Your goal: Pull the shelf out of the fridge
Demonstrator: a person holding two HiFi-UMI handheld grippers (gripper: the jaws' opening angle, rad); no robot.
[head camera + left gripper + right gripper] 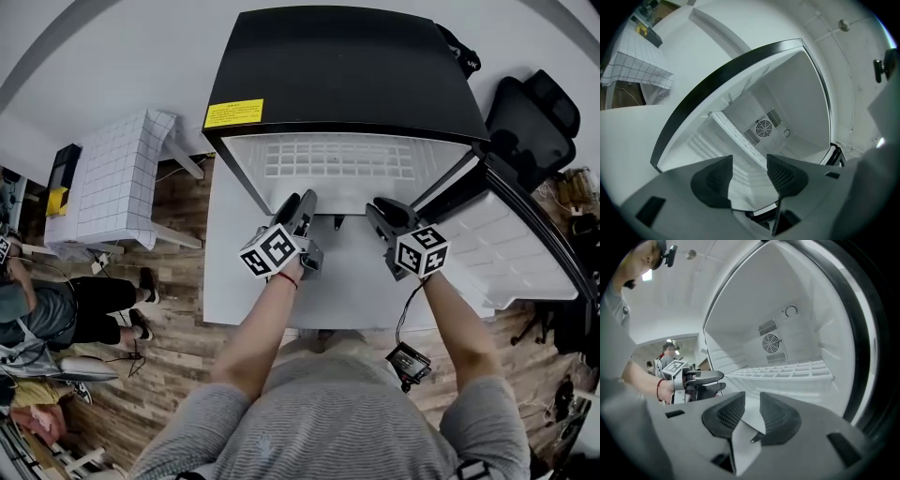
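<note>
A small black fridge stands open on a white table, its door swung out to the right. Inside, the white slatted shelf sits level in its rails; it also shows in the left gripper view and the right gripper view. My left gripper hovers just before the shelf's front edge on the left, open, with nothing between its jaws. My right gripper is at the front edge on the right, jaws apart and empty. The left gripper appears beside it.
The fridge's back wall carries a round fan grille. The white table ends just in front of me. A table under a grid-patterned cloth stands left, a black office chair right. A person sits at the far left on the wooden floor.
</note>
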